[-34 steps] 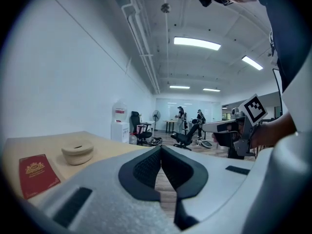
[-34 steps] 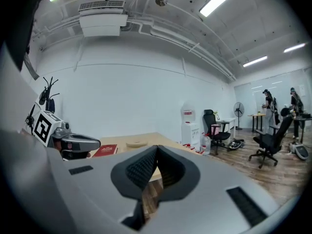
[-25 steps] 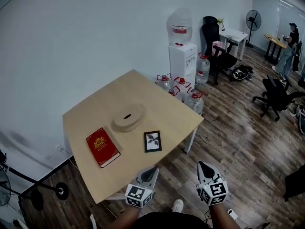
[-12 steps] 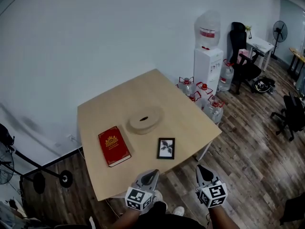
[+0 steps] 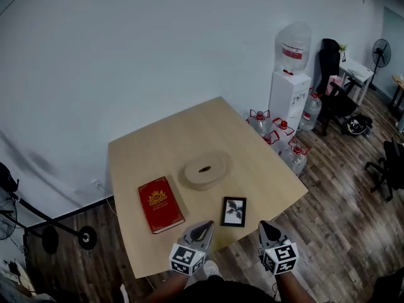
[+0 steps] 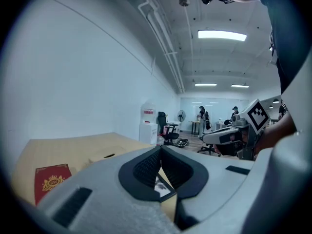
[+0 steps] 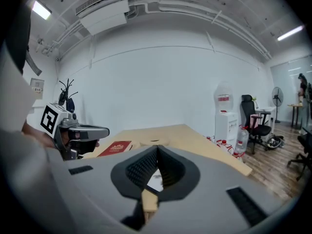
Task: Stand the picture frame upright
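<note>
Head view: frame lies flat. Left gripper and right gripper closed, holding nothing. Open one, pinch far rim, tilt gently.

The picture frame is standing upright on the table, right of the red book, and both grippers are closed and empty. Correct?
No. The picture frame lies flat on the table, face up, as the head view shows. It is right of the red book, and the left gripper and right gripper are closed and empty.
</note>
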